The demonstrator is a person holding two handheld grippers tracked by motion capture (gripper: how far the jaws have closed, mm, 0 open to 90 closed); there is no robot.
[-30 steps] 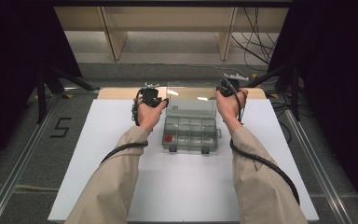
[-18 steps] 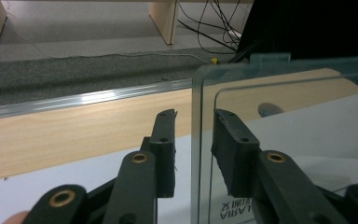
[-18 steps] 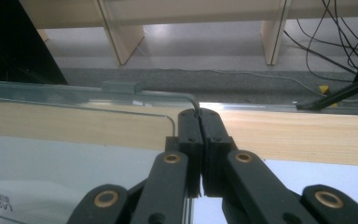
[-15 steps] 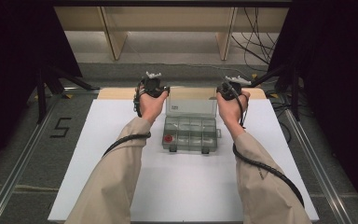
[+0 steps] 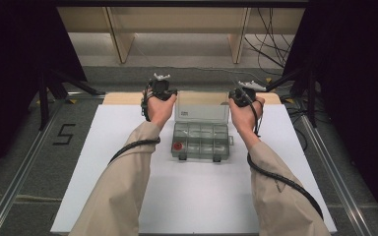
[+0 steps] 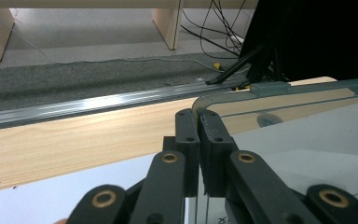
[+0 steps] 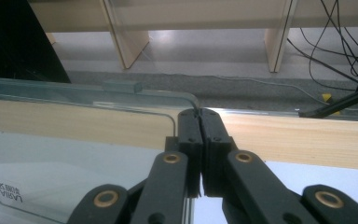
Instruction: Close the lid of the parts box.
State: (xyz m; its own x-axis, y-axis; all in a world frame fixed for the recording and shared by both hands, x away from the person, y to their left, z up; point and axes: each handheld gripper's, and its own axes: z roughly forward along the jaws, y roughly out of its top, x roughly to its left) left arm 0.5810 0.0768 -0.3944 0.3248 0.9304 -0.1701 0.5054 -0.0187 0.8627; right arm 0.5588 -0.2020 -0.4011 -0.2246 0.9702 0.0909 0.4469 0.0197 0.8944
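Lid (image 7: 74,158) label "LARIA", mirrored; floor mark (image 5: 64,133) "5".

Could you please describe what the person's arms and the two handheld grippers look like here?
Both arms wear loose beige long sleeves. The left gripper and right gripper are black, each with a whitish piece on top and a black ribbed cable trailing along the forearm. Their fingers are flat black blocks on linkage arms with brass-coloured pivots.

You look down on the desk (image 5: 192,196) from above; each tool camera sits close, facing forward; all share the lid (image 5: 201,112).
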